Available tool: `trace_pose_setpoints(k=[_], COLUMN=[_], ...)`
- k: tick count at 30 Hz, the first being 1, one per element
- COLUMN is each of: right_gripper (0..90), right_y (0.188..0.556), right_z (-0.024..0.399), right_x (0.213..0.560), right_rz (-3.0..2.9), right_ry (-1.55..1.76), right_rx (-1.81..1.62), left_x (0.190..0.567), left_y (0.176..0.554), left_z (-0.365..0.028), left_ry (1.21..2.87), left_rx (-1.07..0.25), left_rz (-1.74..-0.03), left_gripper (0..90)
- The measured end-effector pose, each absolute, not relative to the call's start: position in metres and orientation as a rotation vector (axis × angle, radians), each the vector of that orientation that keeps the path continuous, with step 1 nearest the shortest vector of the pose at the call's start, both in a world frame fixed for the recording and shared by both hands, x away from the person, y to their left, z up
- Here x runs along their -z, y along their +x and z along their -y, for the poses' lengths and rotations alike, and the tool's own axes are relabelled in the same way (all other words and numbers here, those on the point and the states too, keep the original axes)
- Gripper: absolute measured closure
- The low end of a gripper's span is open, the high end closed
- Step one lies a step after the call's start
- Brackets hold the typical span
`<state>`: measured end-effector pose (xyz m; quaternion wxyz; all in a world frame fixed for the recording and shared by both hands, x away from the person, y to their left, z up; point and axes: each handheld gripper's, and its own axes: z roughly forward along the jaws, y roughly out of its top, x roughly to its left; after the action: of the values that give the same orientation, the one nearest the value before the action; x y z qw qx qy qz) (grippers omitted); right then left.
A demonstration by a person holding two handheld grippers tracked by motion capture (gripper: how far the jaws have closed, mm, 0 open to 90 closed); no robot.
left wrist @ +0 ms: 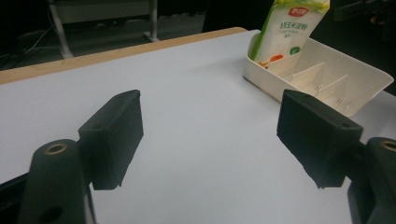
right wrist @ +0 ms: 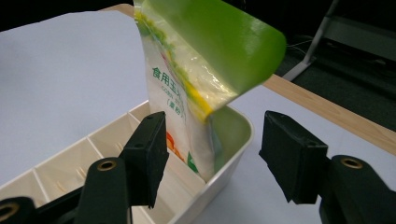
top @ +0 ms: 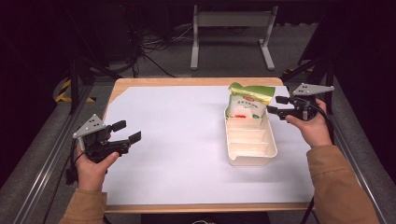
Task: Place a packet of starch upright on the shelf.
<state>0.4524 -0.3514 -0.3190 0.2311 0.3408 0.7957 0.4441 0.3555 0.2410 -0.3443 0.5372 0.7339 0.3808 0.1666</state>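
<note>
At about two o'clock on the table (top: 163, 140), near its far right corner, we find the green and white pouch (top: 245, 103) standing upright in the end compartment of a cream divided tray (top: 252, 158), the compartment farthest from us; its top flap curls over toward the right gripper. Our right gripper (top: 273, 105) hangs just beside the pouch, at its three o'clock, with the jaws spread wide and nothing pinched between them. From the right gripper view, the pouch (right wrist: 187, 88) rises between the two black jaws without either pad touching it, one jaw over the tray's inside and the other outside the tray's wall (right wrist: 229, 163). Over at eight o'clock, well apart from the tray, our left gripper (top: 127, 131) sits low above the white table sheet, jaws also spread and empty. Looking along the left gripper view, we see the tray (left wrist: 369, 84) off at one o'clock with the pouch (left wrist: 289, 28) upright at its far end, and bare white sheet between the jaws. A wooden edge of the table (top: 196, 81) shows beyond the sheet.
</note>
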Motion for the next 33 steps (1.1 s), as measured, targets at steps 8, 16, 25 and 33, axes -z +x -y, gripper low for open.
trace_pose_setpoints(k=[8,16,25,33], right_gripper=[36.7,32.5,31.8,31.9], right_y=[0.428,0.410,0.392,0.383], right_z=[0.367,0.375,0.379,0.387], right_x=[0.314,0.320,0.345,0.380], right_rz=[-2.148,-2.138,-2.120,-2.044], right_ry=[0.983,1.000,1.037,1.094], right_rx=[-1.225,-1.250,-1.243,-1.280], left_x=[0.348,0.358,0.372,0.387], left_y=[0.356,0.361,0.364,0.368], left_z=[-0.248,-0.255,-0.263,-0.266], left_ry=[1.744,1.754,1.739,1.745], left_rx=[-0.416,-0.428,-0.458,-0.453], left_rz=[-0.923,-0.920,-0.932,-0.957], left_gripper=[22.6,18.4,18.2,18.5])
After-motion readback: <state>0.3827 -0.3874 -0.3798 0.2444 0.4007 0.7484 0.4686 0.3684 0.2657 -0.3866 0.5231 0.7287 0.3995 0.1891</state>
